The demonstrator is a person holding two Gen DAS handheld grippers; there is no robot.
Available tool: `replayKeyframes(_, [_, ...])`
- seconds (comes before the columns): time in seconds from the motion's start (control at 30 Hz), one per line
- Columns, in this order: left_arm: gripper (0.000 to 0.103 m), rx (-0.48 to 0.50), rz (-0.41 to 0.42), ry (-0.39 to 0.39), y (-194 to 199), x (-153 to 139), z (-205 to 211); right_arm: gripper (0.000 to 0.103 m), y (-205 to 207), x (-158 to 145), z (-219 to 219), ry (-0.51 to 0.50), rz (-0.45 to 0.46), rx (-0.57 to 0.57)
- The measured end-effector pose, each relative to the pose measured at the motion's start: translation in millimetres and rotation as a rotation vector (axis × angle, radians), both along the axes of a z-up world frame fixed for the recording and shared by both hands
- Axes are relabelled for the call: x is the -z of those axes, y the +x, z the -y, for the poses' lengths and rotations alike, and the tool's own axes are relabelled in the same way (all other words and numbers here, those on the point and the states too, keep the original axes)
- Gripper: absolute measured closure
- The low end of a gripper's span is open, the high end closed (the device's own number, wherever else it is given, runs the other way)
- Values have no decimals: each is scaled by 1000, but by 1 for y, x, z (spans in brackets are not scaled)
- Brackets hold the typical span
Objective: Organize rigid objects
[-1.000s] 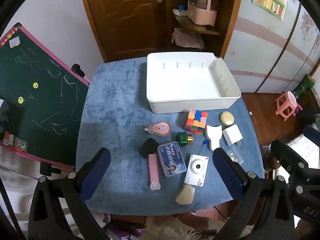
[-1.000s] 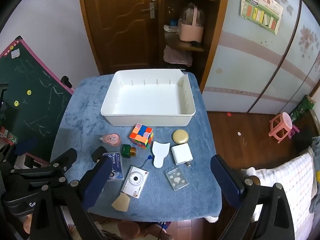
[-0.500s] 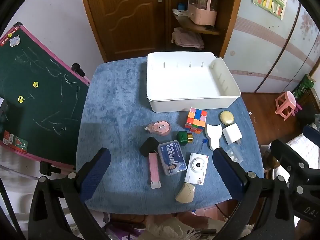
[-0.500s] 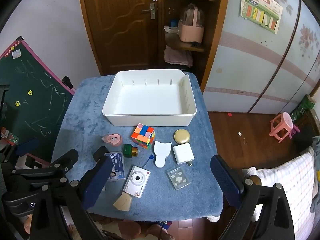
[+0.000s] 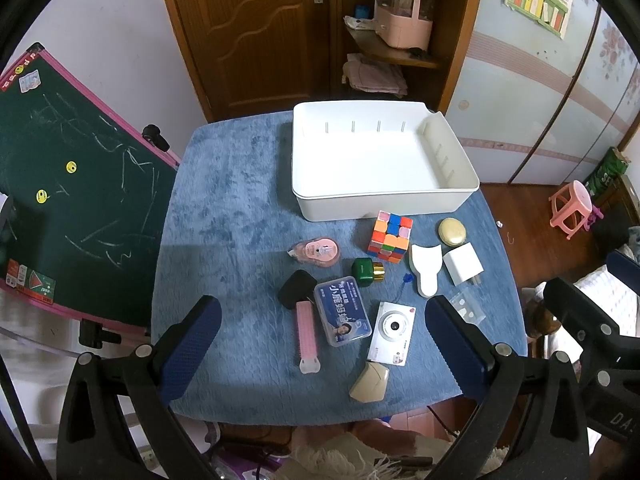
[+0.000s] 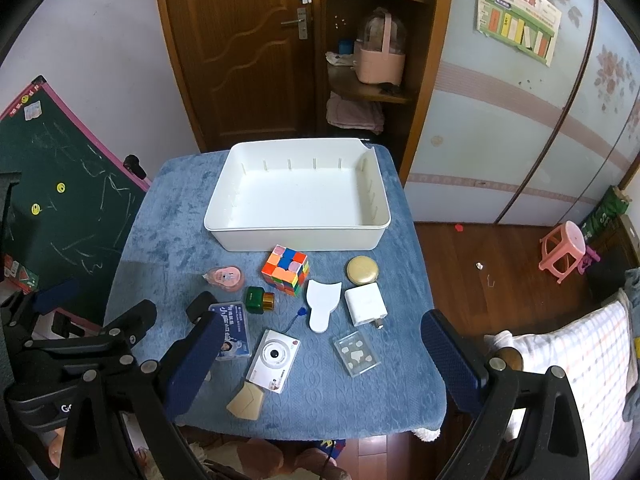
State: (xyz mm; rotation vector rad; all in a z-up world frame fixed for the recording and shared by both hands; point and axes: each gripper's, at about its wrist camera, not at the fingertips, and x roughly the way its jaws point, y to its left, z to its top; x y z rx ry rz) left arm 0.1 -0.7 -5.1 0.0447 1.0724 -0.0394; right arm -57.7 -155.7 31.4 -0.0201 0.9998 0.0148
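1. The left wrist view shows a pink comb (image 5: 307, 336) beside the black pouch (image 5: 297, 288) on the tabletop (image 5: 224, 216); in the right wrist view that comb is hidden behind the jaws; the clear case (image 6: 356, 353) shows whole only there.
2. Left gripper (image 5: 320, 344) and right gripper (image 6: 320, 356) both hover with jaws spread wide and empty; compared with a second ago, both views have barely shifted and nothing on the tabletop has moved.
3. The white bin (image 5: 384, 204) sits empty at the far side; just in front lie the puzzle cube (image 5: 390, 237), green bottle (image 5: 367, 272), white charger (image 5: 462, 263), camera (image 5: 392, 334), blue card box (image 5: 342, 316) and tan wedge (image 5: 370, 382); a chalkboard (image 5: 76, 184) leans at the left.
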Motion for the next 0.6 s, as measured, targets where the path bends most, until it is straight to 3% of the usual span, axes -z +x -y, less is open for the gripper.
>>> replayKeyframes(0.6, [1, -1, 0, 1, 0, 0, -1, 4, -3, -2, 1, 3, 3, -1])
